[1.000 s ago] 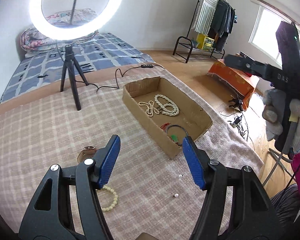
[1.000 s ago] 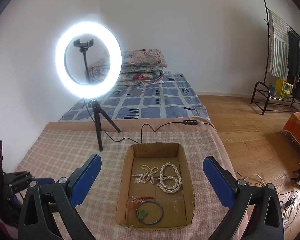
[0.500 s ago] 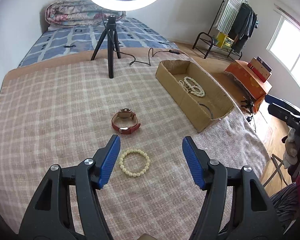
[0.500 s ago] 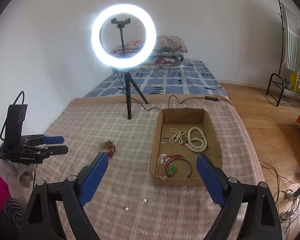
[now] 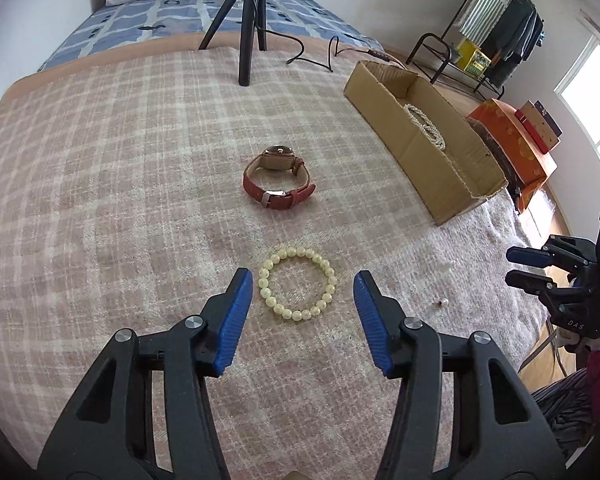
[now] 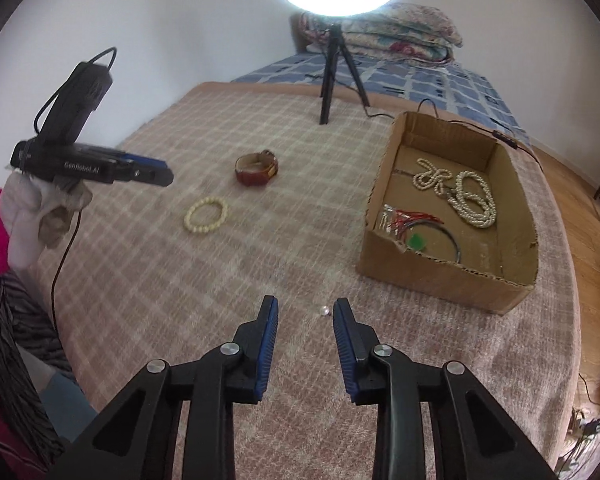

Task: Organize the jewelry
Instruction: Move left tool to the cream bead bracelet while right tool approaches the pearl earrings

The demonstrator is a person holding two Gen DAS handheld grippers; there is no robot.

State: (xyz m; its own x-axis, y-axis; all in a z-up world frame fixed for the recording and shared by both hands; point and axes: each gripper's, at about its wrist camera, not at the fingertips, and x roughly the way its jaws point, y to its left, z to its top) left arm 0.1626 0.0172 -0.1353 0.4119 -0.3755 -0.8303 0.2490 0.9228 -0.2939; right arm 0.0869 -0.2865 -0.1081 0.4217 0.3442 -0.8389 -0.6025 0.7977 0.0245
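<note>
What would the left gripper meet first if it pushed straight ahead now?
Probably the cream bead bracelet, which lies on the blanket between the open fingers of the left gripper. The red-strapped watch lies farther along that line; depth is uncertain.

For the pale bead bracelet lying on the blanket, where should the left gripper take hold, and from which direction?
Come straight down from above. The bead bracelet lies flat as an open ring on the blanket, between the fingers of the open left gripper. Probably best to pinch one arc of beads, one finger inside the ring and one outside, on the near side, away from the red watch.
</note>
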